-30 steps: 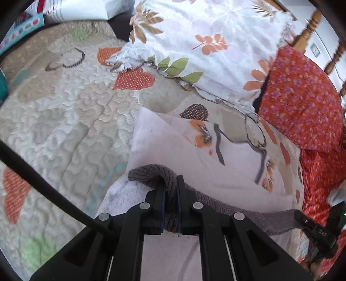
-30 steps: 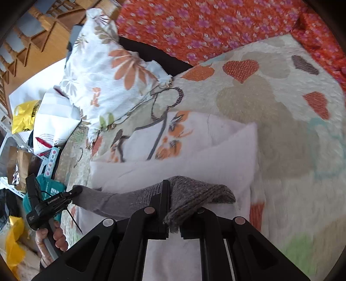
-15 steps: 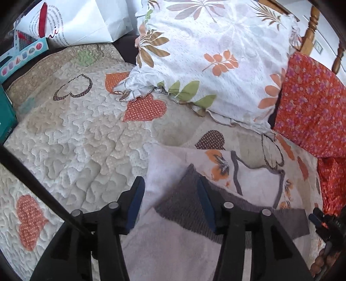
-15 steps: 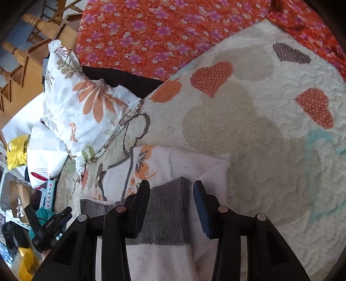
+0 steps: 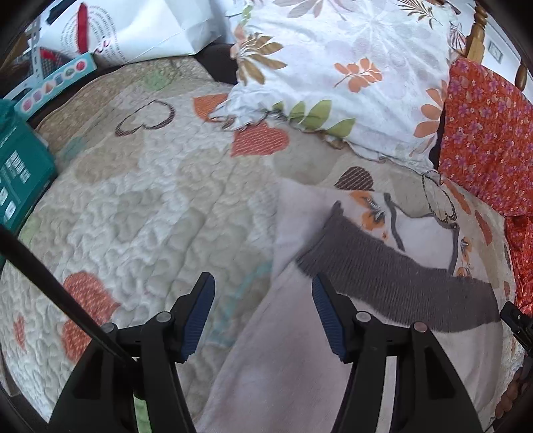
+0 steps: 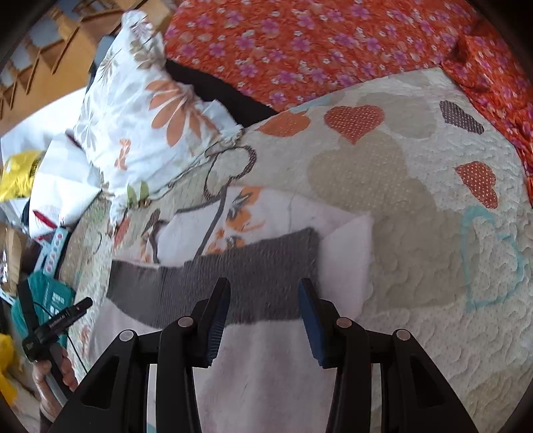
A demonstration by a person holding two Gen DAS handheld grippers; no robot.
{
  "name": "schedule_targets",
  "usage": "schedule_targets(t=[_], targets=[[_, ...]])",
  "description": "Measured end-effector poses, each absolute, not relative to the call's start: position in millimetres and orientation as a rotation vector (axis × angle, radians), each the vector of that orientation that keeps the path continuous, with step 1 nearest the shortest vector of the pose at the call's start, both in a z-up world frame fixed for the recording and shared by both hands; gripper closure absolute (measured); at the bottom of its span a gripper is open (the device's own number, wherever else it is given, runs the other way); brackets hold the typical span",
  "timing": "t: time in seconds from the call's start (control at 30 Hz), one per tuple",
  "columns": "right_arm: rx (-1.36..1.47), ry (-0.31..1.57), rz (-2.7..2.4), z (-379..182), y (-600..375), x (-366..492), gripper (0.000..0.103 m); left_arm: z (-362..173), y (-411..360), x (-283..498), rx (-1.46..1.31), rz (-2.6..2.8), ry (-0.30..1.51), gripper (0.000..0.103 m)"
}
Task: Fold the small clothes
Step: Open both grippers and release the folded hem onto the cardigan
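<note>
A small pale pink garment (image 5: pixel 286 369) with a grey knit waistband (image 5: pixel 393 269) lies folded on the heart-patterned quilt (image 5: pixel 140 206). An orange and grey print shows on its far part (image 5: pixel 373 213). My left gripper (image 5: pixel 263 309) is open and empty, above the garment's left edge. In the right wrist view the same garment (image 6: pixel 266 369) and grey band (image 6: pixel 253 283) lie under my right gripper (image 6: pixel 263 313), which is open and empty just above the band. The left gripper's body (image 6: pixel 53 323) shows at the far left there.
A leaf-print white pillow (image 5: pixel 349 73) and an orange flowered cloth (image 5: pixel 483 133) lie beyond the garment. A teal box (image 5: pixel 20 170) and a white bag (image 5: pixel 133 30) sit at the quilt's left edge. Wooden bedposts (image 5: pixel 476 36) stand behind.
Both grippers were shut on the grey waistband a second ago. They have opened, let the band drop flat onto the garment, and pulled back.
</note>
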State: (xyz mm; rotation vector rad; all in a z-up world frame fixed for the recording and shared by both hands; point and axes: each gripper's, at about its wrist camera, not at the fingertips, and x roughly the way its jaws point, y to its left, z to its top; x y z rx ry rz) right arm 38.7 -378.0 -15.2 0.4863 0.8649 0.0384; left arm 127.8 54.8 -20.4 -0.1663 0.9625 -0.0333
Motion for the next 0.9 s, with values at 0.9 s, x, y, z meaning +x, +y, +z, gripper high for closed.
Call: schedule_targets(t=[0.9], targets=[[0.369, 0.951, 0.086, -28, -299, -38, 0.053, -57, 104, 79, -0.084, 0.199, 1.066, 0.056]])
